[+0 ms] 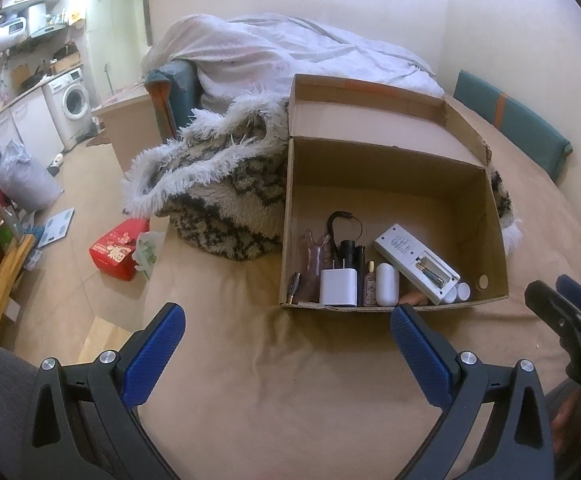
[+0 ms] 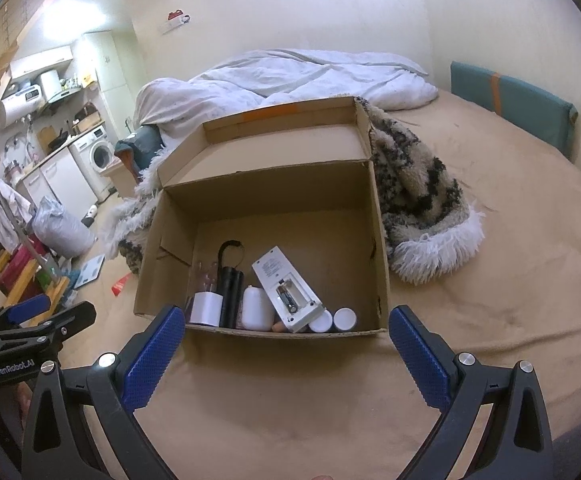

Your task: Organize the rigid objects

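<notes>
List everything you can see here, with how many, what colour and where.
cardboard box: one, brown, open, on the bed
remote: one, white, battery cover off, inside the box, leaning on two white round caps
charger plug: one, white, front of the box
flashlight: one, black with strap, beside the plug
rounded case: one, white, middle front
small bottle: one, pinkish, between flashlight and case
shaggy blanket: one, cream and black, behind the box
duvet: one, white, far end of the bed
washing machine: one, white, kitchen area
left gripper: blue pads, open
right gripper: blue pads, open
</notes>
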The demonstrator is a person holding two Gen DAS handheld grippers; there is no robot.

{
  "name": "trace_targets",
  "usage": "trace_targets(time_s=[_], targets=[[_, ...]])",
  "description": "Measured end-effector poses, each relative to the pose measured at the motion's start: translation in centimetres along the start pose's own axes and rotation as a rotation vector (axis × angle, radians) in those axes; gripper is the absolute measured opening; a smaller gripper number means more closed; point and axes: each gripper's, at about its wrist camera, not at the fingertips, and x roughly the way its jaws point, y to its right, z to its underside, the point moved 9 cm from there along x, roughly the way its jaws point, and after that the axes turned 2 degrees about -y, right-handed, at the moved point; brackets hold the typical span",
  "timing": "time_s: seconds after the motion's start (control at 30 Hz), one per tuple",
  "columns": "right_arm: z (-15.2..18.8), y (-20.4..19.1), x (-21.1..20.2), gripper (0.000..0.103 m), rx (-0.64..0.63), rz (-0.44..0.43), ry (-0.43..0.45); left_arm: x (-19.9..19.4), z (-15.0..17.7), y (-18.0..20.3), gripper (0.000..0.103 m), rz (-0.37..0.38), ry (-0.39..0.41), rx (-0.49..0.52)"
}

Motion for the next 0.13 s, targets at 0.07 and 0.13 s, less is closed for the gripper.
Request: trace_targets(time_s=[0.07, 0.13], targets=[[0.05, -0.06, 0.01, 0.103, -0.004, 0.001, -0.001, -0.02, -0.03, -0.05, 0.102, -0.005, 0.002, 0.001], [0.07, -0.16, 0.05, 0.103, -0.005, -0.001, -0.002, -0.08, -0.03, -0.06, 0.102, -0.004, 0.004, 0.002]])
